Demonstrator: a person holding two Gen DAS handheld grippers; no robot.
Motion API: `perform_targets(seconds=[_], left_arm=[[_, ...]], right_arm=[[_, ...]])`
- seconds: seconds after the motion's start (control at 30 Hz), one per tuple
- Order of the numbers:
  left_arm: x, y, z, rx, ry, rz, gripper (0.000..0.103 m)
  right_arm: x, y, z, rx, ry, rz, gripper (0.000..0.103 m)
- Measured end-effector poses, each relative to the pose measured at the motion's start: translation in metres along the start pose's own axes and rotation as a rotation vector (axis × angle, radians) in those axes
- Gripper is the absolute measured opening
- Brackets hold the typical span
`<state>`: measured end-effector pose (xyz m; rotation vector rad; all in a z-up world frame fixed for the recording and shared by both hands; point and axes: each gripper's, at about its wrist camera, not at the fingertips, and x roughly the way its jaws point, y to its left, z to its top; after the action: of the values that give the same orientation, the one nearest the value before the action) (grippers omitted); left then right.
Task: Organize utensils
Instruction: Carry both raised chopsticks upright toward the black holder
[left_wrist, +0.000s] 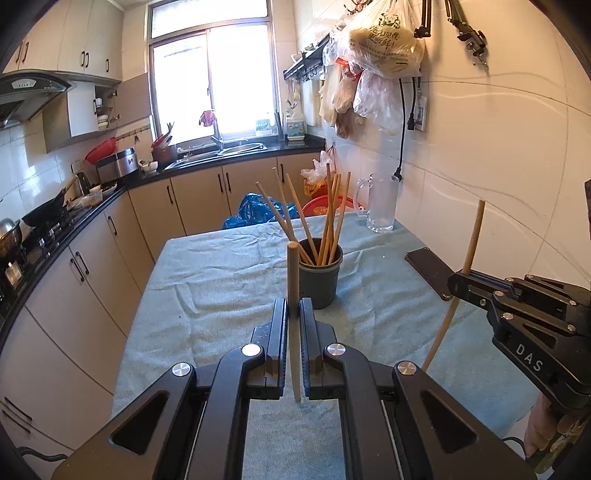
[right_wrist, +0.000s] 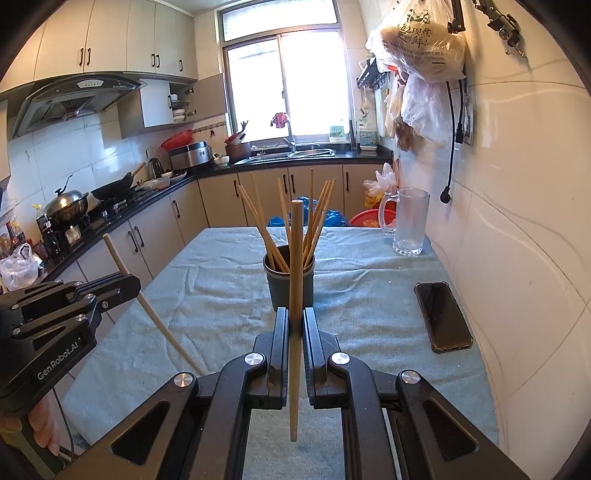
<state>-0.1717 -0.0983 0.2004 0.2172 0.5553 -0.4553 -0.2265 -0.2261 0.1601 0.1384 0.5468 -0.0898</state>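
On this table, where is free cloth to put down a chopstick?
Free: the cloth left of the grey cup, toward the cabinets, and the strip between cup and phone. Crowded: the far right corner with the glass mug, and the phone's edge.

Sunlit window (left_wrist: 208, 81), beige cabinets (left_wrist: 207, 192)

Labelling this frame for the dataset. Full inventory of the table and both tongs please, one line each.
chopstick cup: one, dark grey, middle of the table.
chopsticks in cup: several, exact count unclear, light wood, standing and fanned out.
held chopsticks: two, light wood, one in the left tongs, one in the right tongs, both near upright.
glass mug: one, clear, appears empty, far right of the table by the wall.
phone: one, black, face up, right edge of the table.
table cloth: one, pale blue-green, wrinkled, covers the table.
left tongs: black, shut on a chopstick.
right tongs: black, shut on a chopstick.
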Motion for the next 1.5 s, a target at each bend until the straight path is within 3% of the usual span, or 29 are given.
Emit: perform_targets(seconds=[0.47, 1.5], left_arm=[[0.002, -0.004, 0.008, 0.025, -0.017, -0.024, 0.006], [0.023, 0.02, 0.022, 0.005, 0.031, -0.039, 0.006]], right_arm=[[0.003, -0.002, 0.006, 0.007, -0.014, 0.002, 0.008], [0.025, -0.003, 0.027, 0.053, -0.023, 0.046, 0.008]])
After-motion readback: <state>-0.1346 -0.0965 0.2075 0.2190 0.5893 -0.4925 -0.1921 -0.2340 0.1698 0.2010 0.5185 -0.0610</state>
